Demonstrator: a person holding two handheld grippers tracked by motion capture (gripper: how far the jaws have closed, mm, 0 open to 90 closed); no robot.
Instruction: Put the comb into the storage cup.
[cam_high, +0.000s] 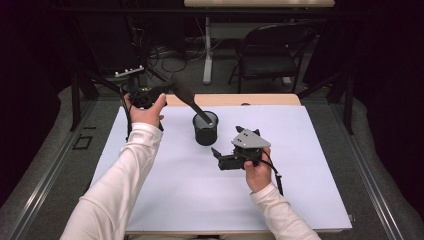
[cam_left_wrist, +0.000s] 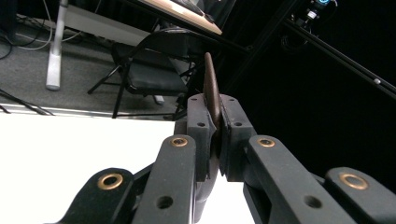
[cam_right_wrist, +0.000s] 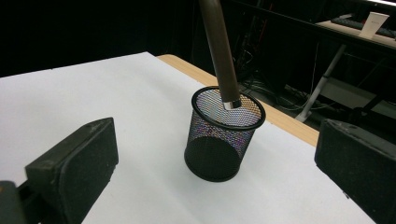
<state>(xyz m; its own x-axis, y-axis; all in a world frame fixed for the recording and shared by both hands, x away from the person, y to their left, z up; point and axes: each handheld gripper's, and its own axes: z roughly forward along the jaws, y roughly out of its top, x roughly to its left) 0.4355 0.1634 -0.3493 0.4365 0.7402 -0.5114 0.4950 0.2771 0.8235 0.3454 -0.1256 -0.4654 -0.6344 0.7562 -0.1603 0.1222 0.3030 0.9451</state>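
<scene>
Two grippers: your left gripper (cam_high: 161, 90) is clamped on the dark utensil (cam_high: 192, 104); right gripper (cam_high: 226, 155) gapes empty, near-right of the cup.
Utensil: slanted, its end inside the mesh cup (cam_high: 205, 128) at table centre.
Risk: releasing at this slant could tip your unsteadied cup leftward.

Left tool (cam_high: 167, 89) clamped tight; right tool (cam_high: 226, 146) gapes wide.

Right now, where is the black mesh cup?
In the high view the mesh cup stands upright mid-table on the white sheet, between both grippers, with the dark utensil's handle end dipping into it.
</scene>
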